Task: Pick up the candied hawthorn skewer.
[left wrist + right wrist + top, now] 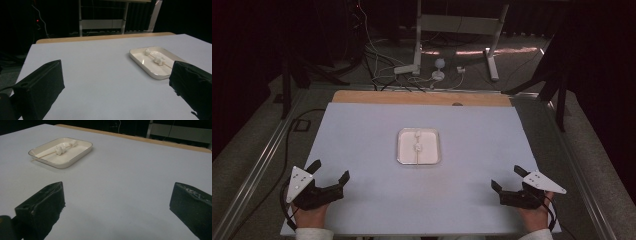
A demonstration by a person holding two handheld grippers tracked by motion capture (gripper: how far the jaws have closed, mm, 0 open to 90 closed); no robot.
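White marshmallows on a thin wooden skewer (417, 148) lie in the shallow white rectangular tray (402, 150) at the middle of our pale blue table mat (362, 130). We hold the left gripper (330, 170) and right gripper (506, 177) near the front corners, jaws wide apart, empty.

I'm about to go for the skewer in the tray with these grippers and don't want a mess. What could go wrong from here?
1. The skewer is thin, and one end rests on the rim of the tray; pressing that end could flip it.
2. The two soft white pieces on it might squash or slide off if pinched.
3. The tray sits loose on the smooth table, so a nudge from the left gripper or right gripper, both open now, may shove it.
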